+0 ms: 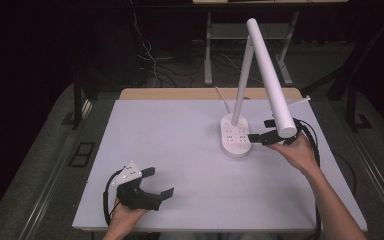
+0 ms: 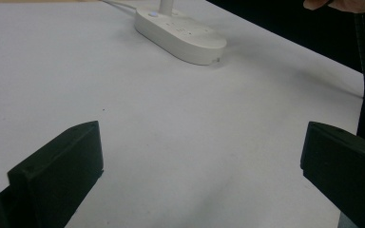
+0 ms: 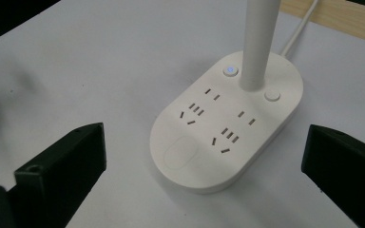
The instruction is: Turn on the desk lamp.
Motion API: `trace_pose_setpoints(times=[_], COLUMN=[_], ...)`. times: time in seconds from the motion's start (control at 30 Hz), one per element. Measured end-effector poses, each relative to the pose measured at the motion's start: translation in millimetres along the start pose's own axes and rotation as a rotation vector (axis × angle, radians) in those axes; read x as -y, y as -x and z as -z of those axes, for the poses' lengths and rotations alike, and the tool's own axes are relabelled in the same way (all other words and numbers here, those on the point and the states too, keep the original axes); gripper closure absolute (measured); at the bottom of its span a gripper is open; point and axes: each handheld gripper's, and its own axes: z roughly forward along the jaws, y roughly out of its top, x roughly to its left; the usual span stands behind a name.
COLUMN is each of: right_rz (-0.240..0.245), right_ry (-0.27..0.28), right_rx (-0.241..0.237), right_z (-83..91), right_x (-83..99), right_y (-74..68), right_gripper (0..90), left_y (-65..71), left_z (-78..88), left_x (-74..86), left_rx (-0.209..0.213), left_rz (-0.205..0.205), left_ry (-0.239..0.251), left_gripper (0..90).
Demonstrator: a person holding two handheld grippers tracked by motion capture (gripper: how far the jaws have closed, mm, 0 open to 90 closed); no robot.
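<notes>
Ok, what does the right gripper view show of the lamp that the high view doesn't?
The right gripper view alone gives the details on top of the lamp base: a small lit button, a plain round button, the socket slots and an oval pad. The high view alone gives the lamp's long white head, the right gripper open beside the base, and the left gripper open near the table's front edge. Both show the base, stem and cord.

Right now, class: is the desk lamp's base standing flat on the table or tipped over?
Flat. The lamp base rests level on the white table, sockets up, its stem rising from it.
</notes>
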Motion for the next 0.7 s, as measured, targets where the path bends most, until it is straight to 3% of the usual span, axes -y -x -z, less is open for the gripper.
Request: trace_pose_setpoints(times=[0.37, 0.7], right_rz=[-0.007, -0.048], right_ry=[0.009, 0.026], right_rx=[-0.009, -0.011], right_z=[-8.0, -18.4], right_x=[-12.0, -22.1], right_y=[12.0, 31.1], right_gripper=[0.8, 0.8], left_y=[2.6, 3.0], left_z=[-2.6, -3.4], left_x=[0.1, -0.3], left_rx=[0.006, 0.01], left_rz=[-0.007, -0.01], left_ry=[-0.009, -0.007], left_gripper=[0.0, 0.0])
